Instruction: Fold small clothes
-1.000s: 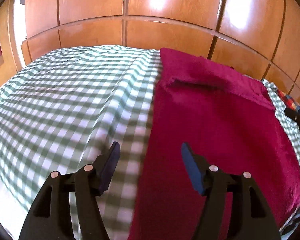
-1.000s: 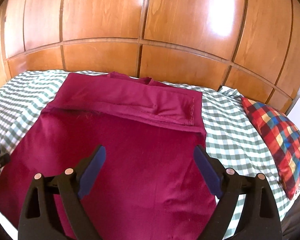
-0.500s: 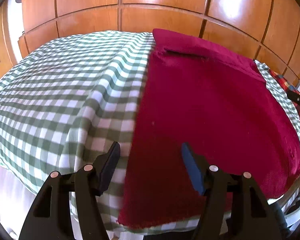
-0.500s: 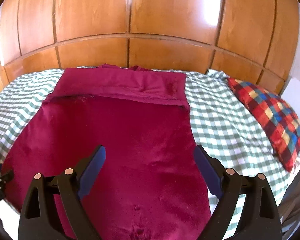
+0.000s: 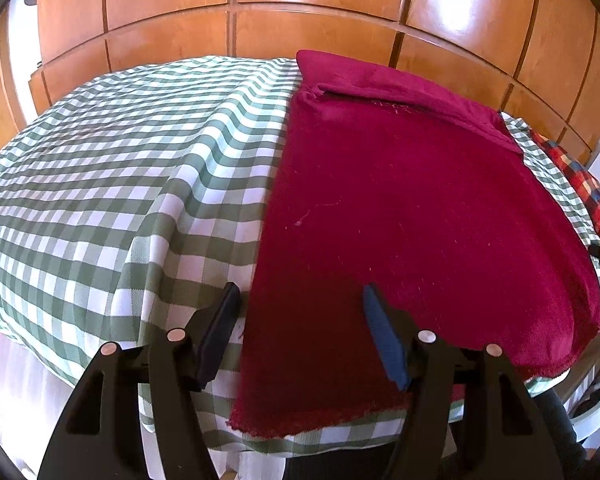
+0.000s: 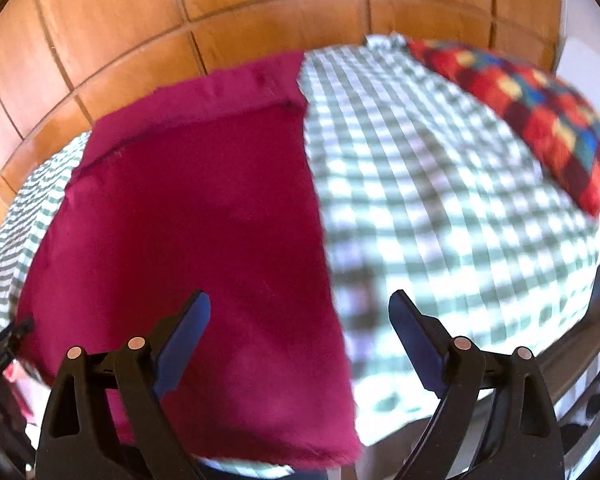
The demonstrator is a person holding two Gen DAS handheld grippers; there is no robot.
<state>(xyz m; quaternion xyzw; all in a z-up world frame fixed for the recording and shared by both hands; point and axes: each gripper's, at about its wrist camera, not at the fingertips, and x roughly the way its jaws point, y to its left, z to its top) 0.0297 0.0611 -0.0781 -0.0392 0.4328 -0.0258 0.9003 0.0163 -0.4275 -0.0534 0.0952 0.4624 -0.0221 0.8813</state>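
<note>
Both grippers have dropped toward the near hem of the crimson cloth [image 5: 412,208]; left gripper [image 5: 300,300] and right gripper [image 6: 300,308] are hovering agape, empty, hem at six o'clock.

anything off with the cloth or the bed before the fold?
Nothing stands out. The red cloth lies flat on the checked bedspread, far edge already turned over, near edge frayed at the bed's rim. Both tools are open and hold nothing.

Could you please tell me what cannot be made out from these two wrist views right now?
- Right wrist view: motion blur smears the checked bedcover and the plaid pillow.
- Left wrist view: the pillow is cut off by the right edge.
- Left wrist view: part of the red garment, near its front hem, is hidden behind the left gripper.
- Both views: what lies under the folded far end of the garment is hidden.
</note>
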